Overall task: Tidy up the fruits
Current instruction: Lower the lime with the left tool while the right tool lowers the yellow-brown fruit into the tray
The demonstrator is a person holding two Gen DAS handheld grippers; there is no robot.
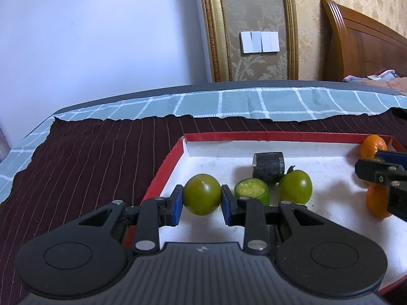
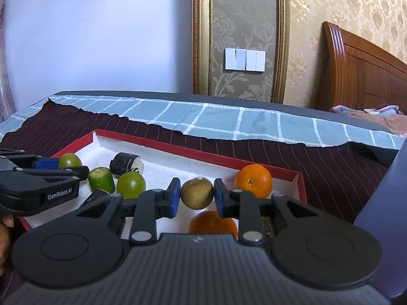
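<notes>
I have a green tomato (image 1: pixel 202 194) clamped between the blue pads of my left gripper (image 1: pixel 202 198), held over the near left corner of the red-rimmed tray (image 1: pixel 168 162). My right gripper (image 2: pixel 197 197) is closed on a brownish round fruit (image 2: pixel 197 193), pinched from both sides above the tray's white floor.

Just right of the held tomato, a short green cut cylinder (image 1: pixel 251 190) stands on end, and beside that sits a second green tomato (image 1: pixel 295 186) with its stem pointing up and back. Behind those two lies a dark cylinder piece (image 1: pixel 268 166) on its side. From the right wrist view, one orange (image 2: pixel 253 180) sits near the tray's far right corner and a second orange (image 2: pixel 213 225) lies below the held fruit, partly hidden by my gripper body.

The tray rests on a dark maroon striped cloth (image 1: pixel 89 157), which lies over a teal checked sheet (image 1: pixel 279 101). Past that I see a white wall switch panel (image 1: pixel 259 42) and a wooden headboard (image 1: pixel 363 48).
</notes>
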